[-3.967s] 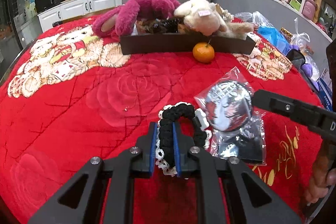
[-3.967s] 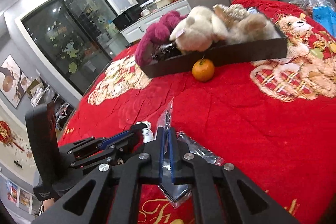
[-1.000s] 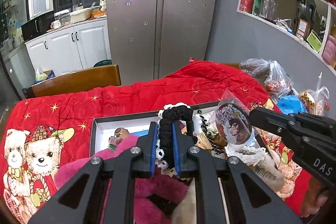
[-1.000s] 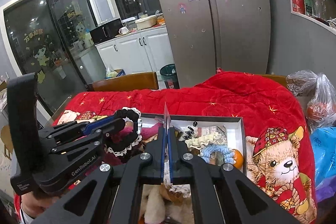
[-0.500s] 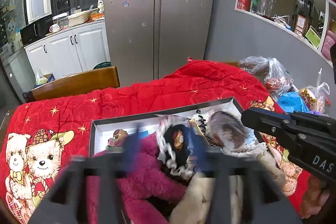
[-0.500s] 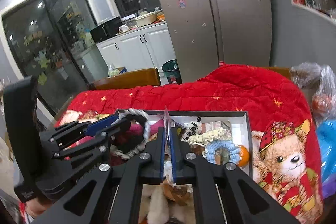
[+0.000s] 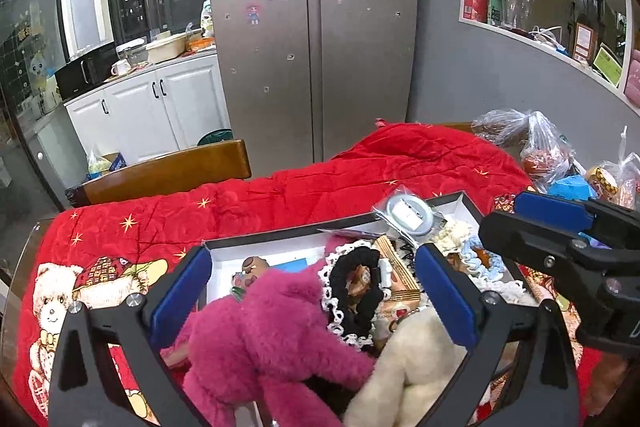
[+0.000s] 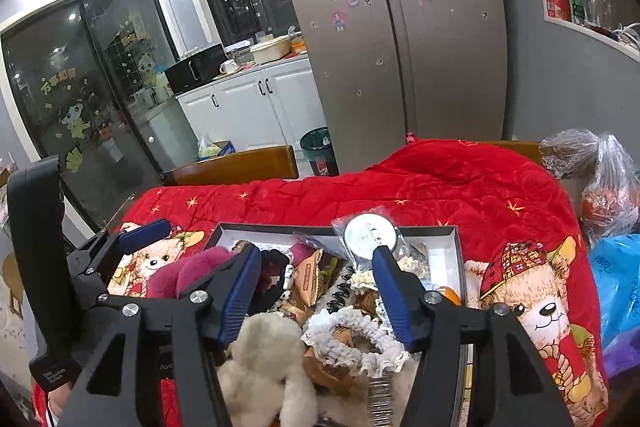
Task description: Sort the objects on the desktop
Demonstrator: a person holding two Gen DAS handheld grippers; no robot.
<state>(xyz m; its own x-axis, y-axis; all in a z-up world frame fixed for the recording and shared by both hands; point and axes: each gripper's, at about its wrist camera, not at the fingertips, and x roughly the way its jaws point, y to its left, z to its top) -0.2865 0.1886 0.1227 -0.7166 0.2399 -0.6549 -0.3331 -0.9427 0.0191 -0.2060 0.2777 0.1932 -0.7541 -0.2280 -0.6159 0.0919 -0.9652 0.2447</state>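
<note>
Where a second ago both claws were clamped — the left claw on the black scrunchie with its white lace edge, the right claw on the bagged badge — both have now let go over the box on the red-covered desk. The left claw's jaws stand about as wide as they go, with nothing pressed between the pads; the scrunchie lies below them in the box, draped against the pink plush toy and near the cream plush toy. The right claw's jaws are opening at this moment, and they grip nothing: the bagged badge sits beyond its tips, propped at the far rim of the box with its plain silver back showing, seemingly tilted rather than flat. Judging by how things lie, these two items count as sorted. The badge leaning on the rim may slide or tip outward, so that is worth a glance before both hands pull away for whatever remains on the desk.
</note>
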